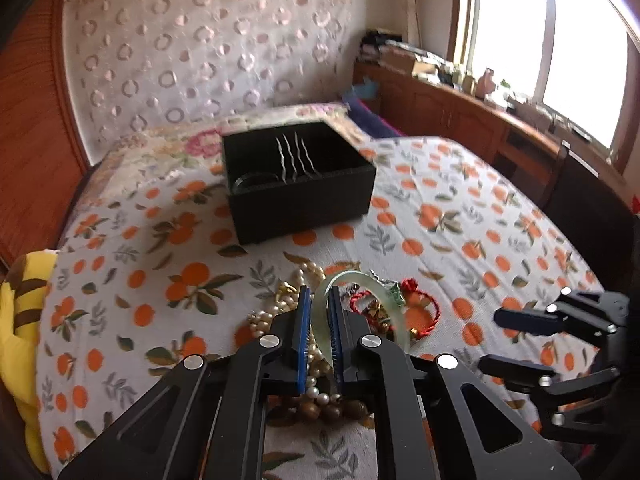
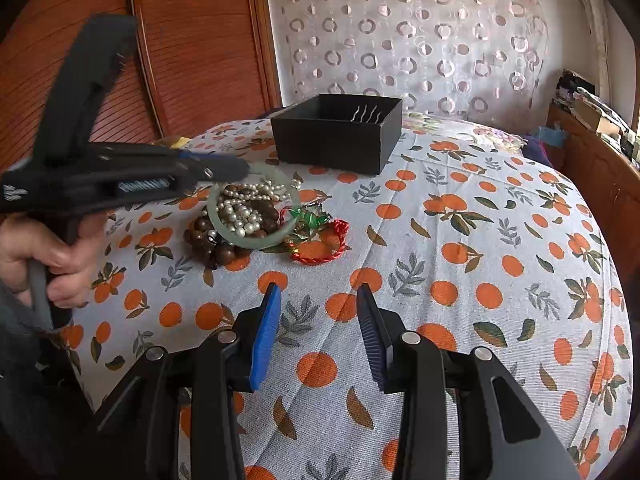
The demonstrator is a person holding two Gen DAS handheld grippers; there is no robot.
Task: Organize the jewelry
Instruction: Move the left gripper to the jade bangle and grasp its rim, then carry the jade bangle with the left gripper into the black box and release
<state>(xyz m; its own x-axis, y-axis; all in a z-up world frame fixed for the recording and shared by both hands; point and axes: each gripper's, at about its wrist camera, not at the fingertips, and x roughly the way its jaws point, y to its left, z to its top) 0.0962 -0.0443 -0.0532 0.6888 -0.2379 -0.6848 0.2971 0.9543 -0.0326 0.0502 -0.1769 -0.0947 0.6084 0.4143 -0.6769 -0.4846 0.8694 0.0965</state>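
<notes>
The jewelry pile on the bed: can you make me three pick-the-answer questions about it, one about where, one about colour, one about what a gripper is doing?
1. Where is the black box?
A. Beyond the jewelry pile on the bed
B. On the window sill
C. Under the pile

2. What colour is the bangle?
A. Bright purple
B. Pale green
C. Black

3. What is the left gripper doing?
A. Wide open above the box
B. Closed on the bangle
C. Holding the red cord bracelet

Answers:
1. A, the right wrist view shows the box farther back on the orange-print bedspread, apart from the pile.
2. B, its ring looks pale green in both views.
3. B, the left wrist view shows its blue pads either side of the bangle's rim.
</notes>
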